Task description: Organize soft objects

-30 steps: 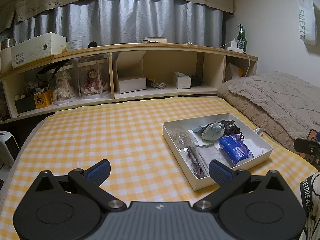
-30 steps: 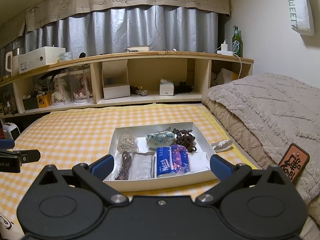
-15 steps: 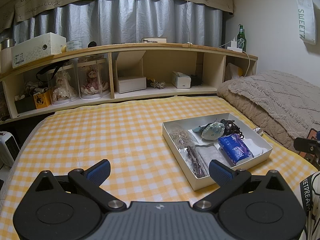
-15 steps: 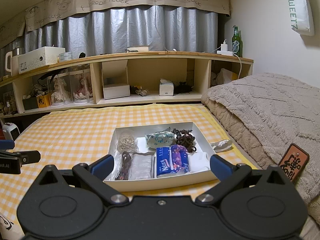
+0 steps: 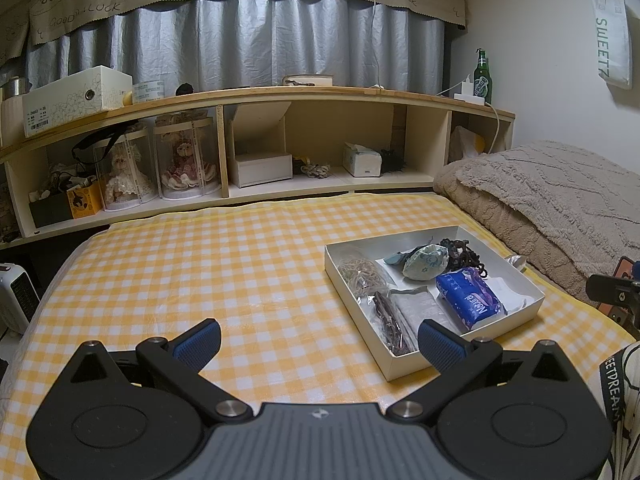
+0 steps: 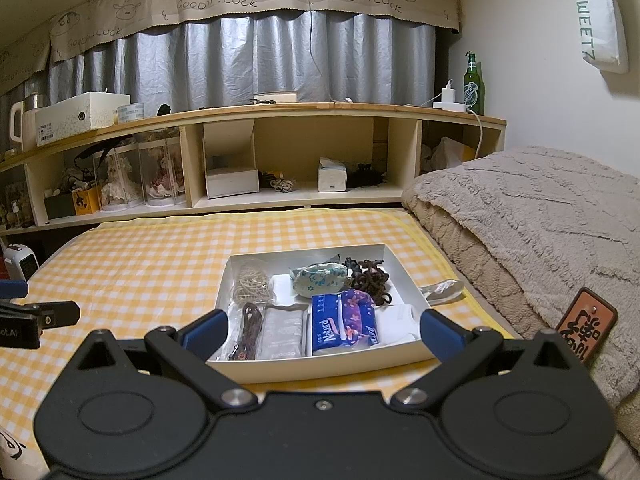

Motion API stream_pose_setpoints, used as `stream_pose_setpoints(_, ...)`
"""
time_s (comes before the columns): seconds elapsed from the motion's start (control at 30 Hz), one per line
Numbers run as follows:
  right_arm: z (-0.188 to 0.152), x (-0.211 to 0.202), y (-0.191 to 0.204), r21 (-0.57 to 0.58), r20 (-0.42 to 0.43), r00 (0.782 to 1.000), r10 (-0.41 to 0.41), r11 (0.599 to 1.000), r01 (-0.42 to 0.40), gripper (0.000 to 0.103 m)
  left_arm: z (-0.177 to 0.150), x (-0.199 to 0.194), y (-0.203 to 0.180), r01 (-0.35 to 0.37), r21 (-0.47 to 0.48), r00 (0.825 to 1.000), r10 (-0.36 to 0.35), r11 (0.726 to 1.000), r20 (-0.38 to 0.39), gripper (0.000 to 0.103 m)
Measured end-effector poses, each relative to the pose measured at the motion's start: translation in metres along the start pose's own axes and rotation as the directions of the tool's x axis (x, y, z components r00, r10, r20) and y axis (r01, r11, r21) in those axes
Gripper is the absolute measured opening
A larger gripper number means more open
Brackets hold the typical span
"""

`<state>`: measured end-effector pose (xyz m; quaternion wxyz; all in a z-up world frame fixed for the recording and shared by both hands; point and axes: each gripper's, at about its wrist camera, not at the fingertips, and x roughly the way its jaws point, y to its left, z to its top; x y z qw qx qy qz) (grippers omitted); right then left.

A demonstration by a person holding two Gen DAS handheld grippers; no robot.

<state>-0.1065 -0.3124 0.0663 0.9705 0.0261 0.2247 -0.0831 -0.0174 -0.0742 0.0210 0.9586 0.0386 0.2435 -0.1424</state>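
Observation:
A shallow white box (image 5: 536, 292) (image 6: 320, 366) lies on the yellow checked bed cover. Inside it are a blue tissue pack (image 5: 469, 298) (image 6: 344, 322), a floral pouch (image 5: 424, 262) (image 6: 318, 278), dark hair ties (image 5: 464, 252) (image 6: 370, 280), rubber bands (image 5: 362, 274) (image 6: 252, 282), a dark cord in a clear bag (image 5: 390, 322) (image 6: 248, 330) and a clear packet (image 5: 416, 306) (image 6: 280, 332). My left gripper (image 5: 318, 342) hovers open just left of the box's near corner. My right gripper (image 6: 324, 330) hangs open over the box's near edge. Both hold nothing.
A wooden shelf unit (image 5: 256, 140) with dolls, boxes and a tissue box runs along the back. A folded beige blanket (image 5: 560, 200) (image 6: 540, 220) lies to the right. A crumpled clear wrapper (image 6: 442, 290) sits by the box. A white heater (image 5: 16, 300) stands at left.

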Motion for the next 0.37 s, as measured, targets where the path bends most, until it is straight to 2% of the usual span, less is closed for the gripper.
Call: stream_pose_setpoints(0.37, 0.0002, 0.0003, -0.0002, 0.0, 0.0, 1.0, 0.0, 1.0, 0.0, 0.103, -0.0012, -0.0004, -0.0002, -0.001, 0.001, 1.0, 0.001, 1.0, 0.0, 0.103)
